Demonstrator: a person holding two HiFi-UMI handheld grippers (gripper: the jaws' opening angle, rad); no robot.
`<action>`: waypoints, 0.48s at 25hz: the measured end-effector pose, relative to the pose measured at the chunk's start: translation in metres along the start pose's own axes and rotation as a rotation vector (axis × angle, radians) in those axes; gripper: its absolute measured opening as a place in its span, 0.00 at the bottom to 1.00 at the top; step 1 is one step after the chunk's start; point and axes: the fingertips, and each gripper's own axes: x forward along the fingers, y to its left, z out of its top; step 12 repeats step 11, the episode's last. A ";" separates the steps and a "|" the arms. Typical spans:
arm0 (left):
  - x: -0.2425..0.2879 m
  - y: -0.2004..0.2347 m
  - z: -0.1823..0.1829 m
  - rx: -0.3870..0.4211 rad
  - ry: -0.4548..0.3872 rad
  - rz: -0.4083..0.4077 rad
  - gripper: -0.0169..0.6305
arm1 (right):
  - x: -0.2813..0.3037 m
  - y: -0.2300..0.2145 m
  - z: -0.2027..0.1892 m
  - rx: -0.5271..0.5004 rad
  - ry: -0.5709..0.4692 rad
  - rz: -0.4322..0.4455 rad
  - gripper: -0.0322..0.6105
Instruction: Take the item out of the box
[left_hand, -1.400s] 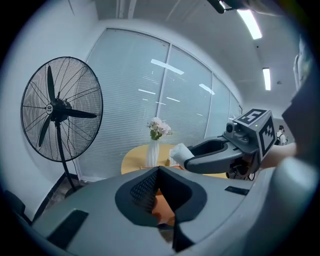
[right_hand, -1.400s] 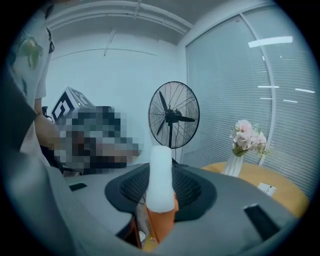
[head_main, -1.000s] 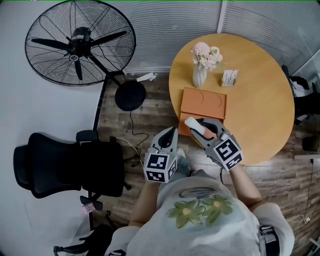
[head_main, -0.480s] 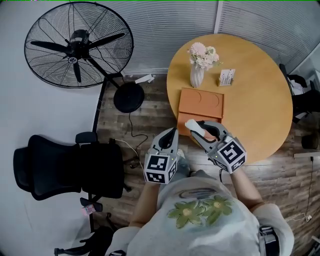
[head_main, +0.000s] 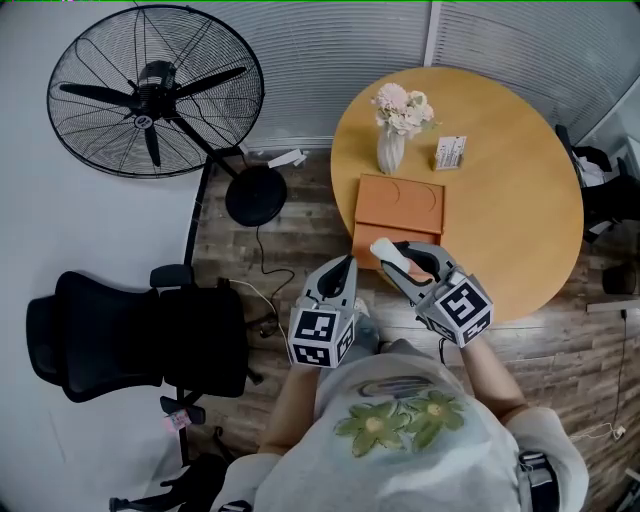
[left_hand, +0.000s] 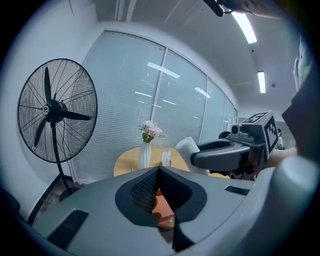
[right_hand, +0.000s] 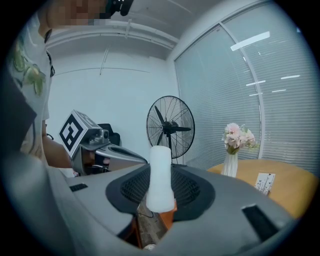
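Head view: the right tongs (head_main: 400, 256) grip the white item (head_main: 385, 250) over the near edge of the orange box (head_main: 400, 205) on the counter (head_main: 510, 200). The left tongs (head_main: 346, 266) hang beside them, off the counter.

Left gripper view: the left tongs (left_hand: 159, 171) are closed on nothing.

Right gripper view: the right tongs (right_hand: 161, 192) have just been closing and clamp the item (right_hand: 161, 170) upright between the pads.

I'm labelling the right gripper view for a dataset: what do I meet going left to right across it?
left gripper → white cylinder → vase of flowers → card stand. The fan is left out, since it overlaps the cylinder.
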 end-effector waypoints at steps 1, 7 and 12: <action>-0.001 0.000 0.000 0.000 -0.003 0.000 0.03 | 0.000 0.000 0.000 0.000 0.000 0.000 0.26; -0.004 0.000 -0.001 -0.003 -0.005 0.004 0.03 | 0.000 0.003 0.000 -0.004 0.003 0.002 0.26; -0.006 -0.002 -0.001 -0.004 -0.007 0.002 0.03 | -0.001 0.004 -0.002 -0.005 0.005 0.002 0.26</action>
